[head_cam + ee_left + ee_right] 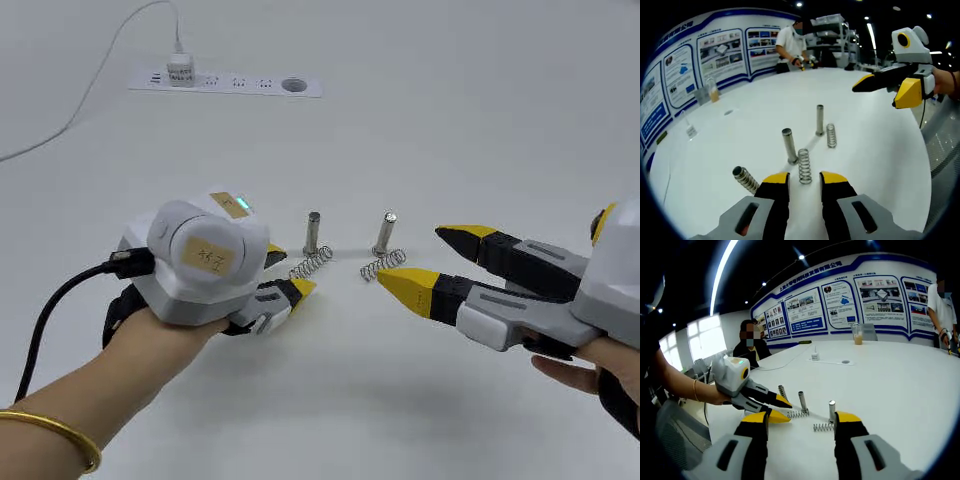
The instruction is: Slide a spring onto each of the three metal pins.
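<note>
A: We're over a plain white table. A power strip lies far back, and poster boards line the wall.

B: Our left gripper and right gripper gape, holding nothing. The near spring lies at the left tips, the far spring beside the far pin. The middle pin stands bare, and the nearest pin is sleeved in coils.

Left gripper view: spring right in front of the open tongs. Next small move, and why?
Probably close the left tongs on the spring: it lies loose with its near end between the open tips, and the pin just beyond it stands bare, so gripping comes before any lift.
</note>
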